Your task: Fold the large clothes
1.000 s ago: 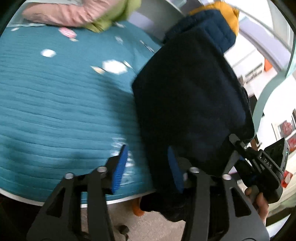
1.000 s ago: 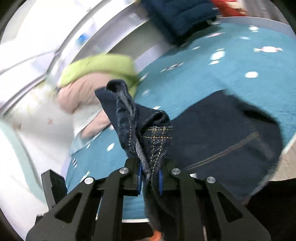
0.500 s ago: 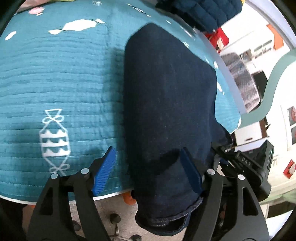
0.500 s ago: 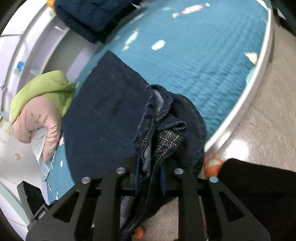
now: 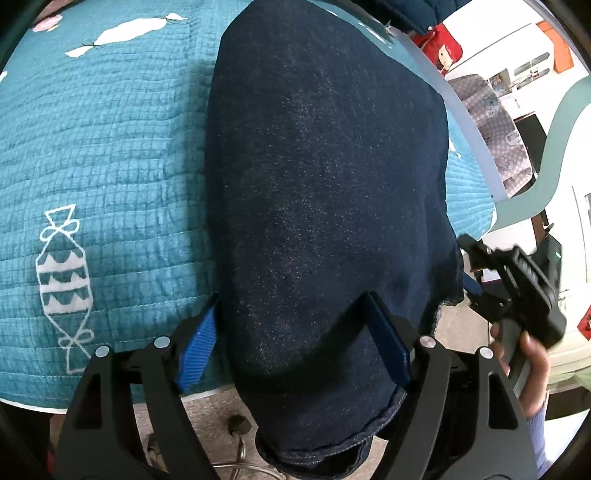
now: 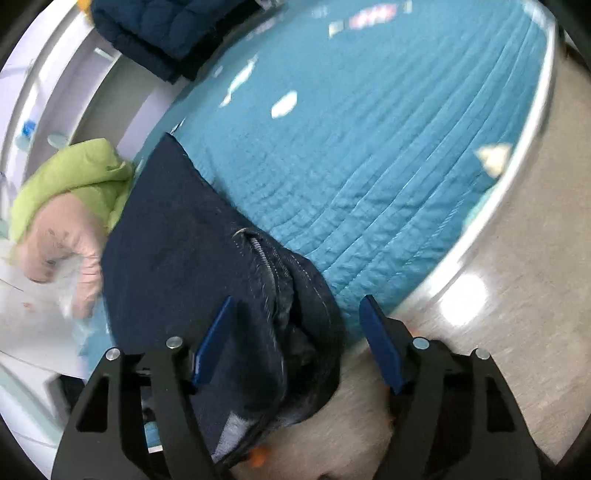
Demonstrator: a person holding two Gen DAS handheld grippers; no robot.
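Straddling the jeans [image 5: 325, 192], the left tongs [image 5: 295, 339] stand apart, blue pads either side of the denim without clamping it. The right tongs [image 6: 295, 339] also gape, their pads over the zipper [image 6: 264, 258] end, which droops off the bed's edge toward the floor [image 6: 517, 258]. The jeans lie lengthwise across the teal quilt [image 5: 103, 140]. Beyond them sit a green-and-pink bundle [image 6: 62, 206] and a navy jacket [image 6: 166, 29] at the far side.
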